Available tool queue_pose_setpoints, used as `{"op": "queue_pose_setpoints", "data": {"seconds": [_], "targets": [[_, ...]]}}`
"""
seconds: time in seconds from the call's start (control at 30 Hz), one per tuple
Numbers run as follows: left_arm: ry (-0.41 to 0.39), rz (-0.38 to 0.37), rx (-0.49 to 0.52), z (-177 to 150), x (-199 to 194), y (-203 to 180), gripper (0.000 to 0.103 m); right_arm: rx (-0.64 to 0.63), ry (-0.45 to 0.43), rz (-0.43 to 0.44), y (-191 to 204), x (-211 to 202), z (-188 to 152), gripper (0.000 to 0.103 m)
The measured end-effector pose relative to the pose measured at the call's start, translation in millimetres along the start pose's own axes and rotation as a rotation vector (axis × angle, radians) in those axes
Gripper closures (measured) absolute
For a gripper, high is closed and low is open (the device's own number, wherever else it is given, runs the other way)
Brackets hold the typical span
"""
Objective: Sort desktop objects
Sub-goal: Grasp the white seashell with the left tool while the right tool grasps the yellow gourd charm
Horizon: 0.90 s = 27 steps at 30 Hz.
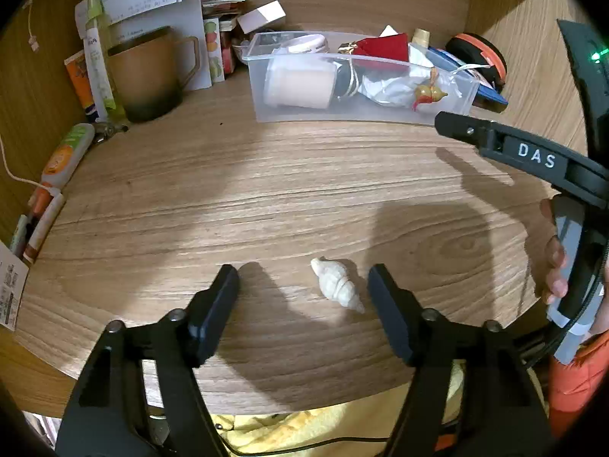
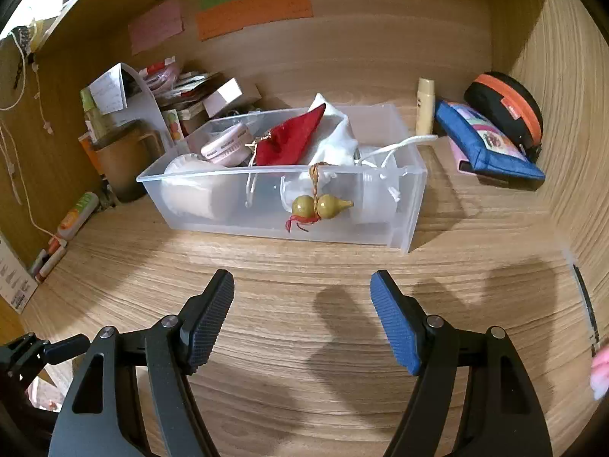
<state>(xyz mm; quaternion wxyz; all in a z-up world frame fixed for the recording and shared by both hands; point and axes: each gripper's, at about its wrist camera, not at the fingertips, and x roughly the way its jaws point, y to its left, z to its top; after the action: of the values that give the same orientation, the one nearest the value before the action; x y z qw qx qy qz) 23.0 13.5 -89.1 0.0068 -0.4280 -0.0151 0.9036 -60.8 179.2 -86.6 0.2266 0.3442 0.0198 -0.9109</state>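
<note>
A small white spiral seashell (image 1: 337,283) lies on the wooden desk near the front edge. My left gripper (image 1: 302,278) is open, low over the desk, with the shell between its fingers, closer to the right finger (image 1: 388,304). A clear plastic bin (image 1: 262,112) stands at the back, holding a red pouch (image 1: 384,47), a white cup, a pink round case and crumpled white wrapping. A golden gourd charm (image 1: 428,93) hangs over its front wall. My right gripper (image 2: 302,289) is open and empty in front of the bin (image 2: 413,205), facing the gourd charm (image 2: 321,205).
A brown mug (image 1: 152,72), bottles, tubes and papers crowd the back left. A blue pouch (image 2: 483,141), a black-and-orange round case (image 2: 510,110) and a pale tube (image 2: 425,104) sit at the back right. Wooden walls enclose the desk. Yellow cloth (image 1: 304,430) lies below the front edge.
</note>
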Motion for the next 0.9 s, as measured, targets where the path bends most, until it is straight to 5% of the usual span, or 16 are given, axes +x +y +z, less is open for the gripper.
{"op": "queue_pose_setpoints", "data": {"seconds": [0.37, 0.5, 0.9], "targets": [[-0.013, 0.026, 0.043, 0, 0, -5, 0.064, 0.013, 0.046, 0.038, -4, 11, 3, 0.032], [-0.008, 0.033, 0.062, 0, -1, -10, 0.083, 0.017, 0.046, 0.027, -6, 13, 7, 0.032], [-0.018, 0.040, 0.073, -4, -5, -5, 0.086, 0.144, 0.033, 0.041, -16, 29, 29, 0.035]]}}
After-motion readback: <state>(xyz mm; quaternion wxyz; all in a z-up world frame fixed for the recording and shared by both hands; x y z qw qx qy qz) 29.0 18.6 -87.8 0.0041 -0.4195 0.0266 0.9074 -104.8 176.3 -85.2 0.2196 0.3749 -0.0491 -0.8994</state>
